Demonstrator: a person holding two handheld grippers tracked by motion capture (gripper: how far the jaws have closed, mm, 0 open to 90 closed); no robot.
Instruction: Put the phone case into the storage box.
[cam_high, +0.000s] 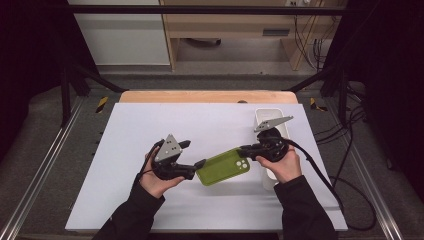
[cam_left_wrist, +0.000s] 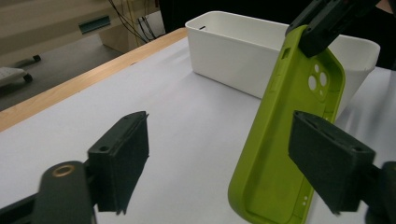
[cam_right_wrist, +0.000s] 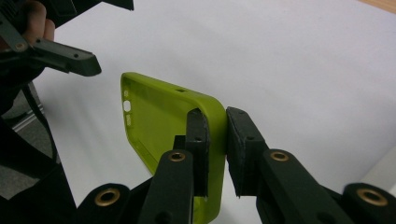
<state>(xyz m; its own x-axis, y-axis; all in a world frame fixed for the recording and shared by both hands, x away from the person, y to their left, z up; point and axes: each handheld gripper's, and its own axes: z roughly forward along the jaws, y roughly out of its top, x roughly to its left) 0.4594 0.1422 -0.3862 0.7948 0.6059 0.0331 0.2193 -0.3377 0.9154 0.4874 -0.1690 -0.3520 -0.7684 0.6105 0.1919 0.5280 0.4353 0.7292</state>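
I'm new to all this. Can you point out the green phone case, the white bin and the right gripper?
green phone case (cam_high: 223, 167), high view, middle of its back.
white bin (cam_left_wrist: 233, 56), left gripper view, its near side wall.
right gripper (cam_right_wrist: 217, 140), right gripper view, between its fingertips, clamped on the case's edge.

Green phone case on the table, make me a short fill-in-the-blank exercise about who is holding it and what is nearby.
1. The right gripper is shut on the rim of the ____ phone case.
2. The jaws of the left gripper stand ____, their pads off the case.
3. Behind the case stands a ____ bin.
4. The case's camera cutout end is nearer the ____ gripper.

Missing words: green; open; white; right
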